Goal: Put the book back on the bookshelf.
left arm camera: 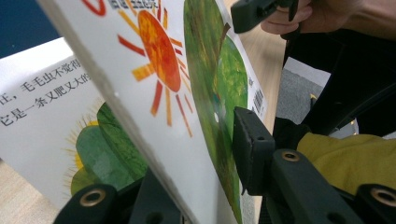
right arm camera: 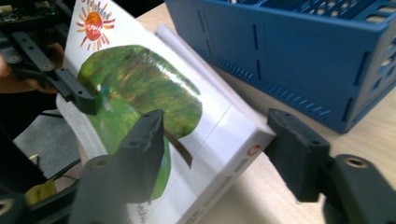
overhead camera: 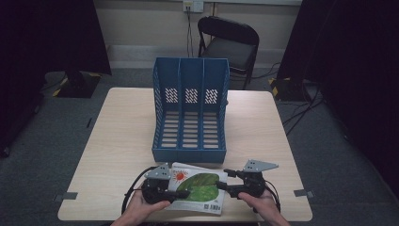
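Left tongs (overhead camera: 181, 194) pinch book (overhead camera: 200, 187) cover (raised) — right tongs (overhead camera: 222, 180) spread, straddling spine.

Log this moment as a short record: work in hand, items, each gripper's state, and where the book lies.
work: picking a book up off the table
book: picture book, sun and green leaf on its cover, near table edge, in front of the rack
rack: blue, three slots, holding nothing
left gripper: shut on the book's cover, lifting it off the page beneath
right gripper: open, fingers either side of the book's spine, far one clear of it
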A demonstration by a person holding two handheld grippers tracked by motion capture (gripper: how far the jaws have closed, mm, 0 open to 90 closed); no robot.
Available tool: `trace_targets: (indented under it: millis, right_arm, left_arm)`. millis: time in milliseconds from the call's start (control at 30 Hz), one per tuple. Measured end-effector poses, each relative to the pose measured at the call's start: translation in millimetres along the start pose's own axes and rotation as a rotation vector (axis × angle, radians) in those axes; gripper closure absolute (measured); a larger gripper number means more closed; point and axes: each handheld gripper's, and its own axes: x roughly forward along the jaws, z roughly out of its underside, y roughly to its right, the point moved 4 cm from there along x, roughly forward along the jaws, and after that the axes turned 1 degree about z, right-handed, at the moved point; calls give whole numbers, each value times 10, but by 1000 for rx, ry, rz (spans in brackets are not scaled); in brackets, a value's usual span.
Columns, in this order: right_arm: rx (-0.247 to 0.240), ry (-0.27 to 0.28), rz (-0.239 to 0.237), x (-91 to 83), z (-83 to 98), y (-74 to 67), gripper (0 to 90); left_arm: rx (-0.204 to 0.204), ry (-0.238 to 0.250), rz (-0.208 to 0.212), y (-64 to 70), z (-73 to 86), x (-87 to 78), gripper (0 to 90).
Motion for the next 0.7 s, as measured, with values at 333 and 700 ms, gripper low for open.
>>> trace_targets:
  millis: [333,700]
  right_arm:
    - [-10,-44,9,97,3,10,368]
    - [-30,82,-55,-165,-183,-68,553]
  left_arm:
    - [0,3,-27,-9,0,-17,731]
    - [55,-13,-86,10,-4,36,787]
